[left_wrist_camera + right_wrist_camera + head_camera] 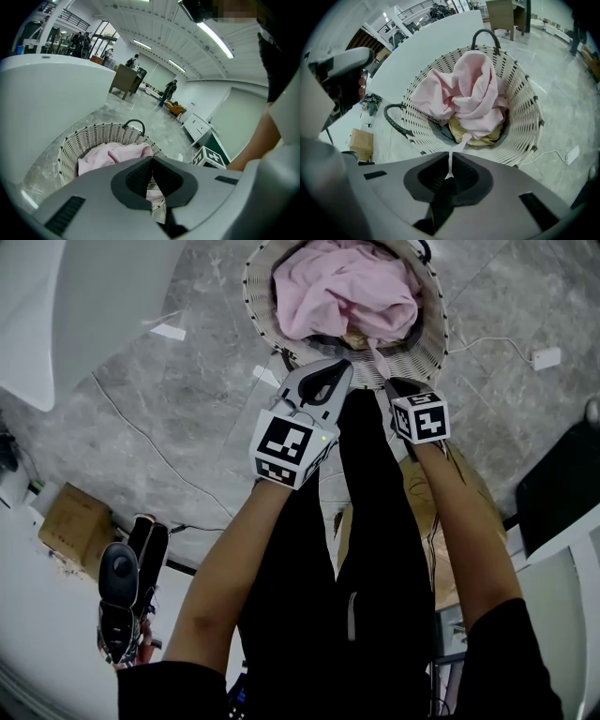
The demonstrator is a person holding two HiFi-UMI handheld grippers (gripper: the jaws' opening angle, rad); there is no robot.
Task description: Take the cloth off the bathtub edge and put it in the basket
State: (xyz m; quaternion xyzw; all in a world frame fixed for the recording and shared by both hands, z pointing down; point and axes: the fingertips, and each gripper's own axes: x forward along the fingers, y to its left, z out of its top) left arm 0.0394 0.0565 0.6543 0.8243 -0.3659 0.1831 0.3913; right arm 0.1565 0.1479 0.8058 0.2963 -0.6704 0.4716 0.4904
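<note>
Right now the right hand-held gripper [449, 161] is pinching a tail of the pink cloth [464, 89] lying in the wicker basket [525, 117]; pulling back, I'm risking dragging it out, while the left hand-held gripper [151, 161] is sitting pressed together, empty.

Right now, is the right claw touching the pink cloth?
Touching. The right gripper view shows a strip of the pink cloth pinched in the shut right claw, running up to the bundle in the basket.
</note>
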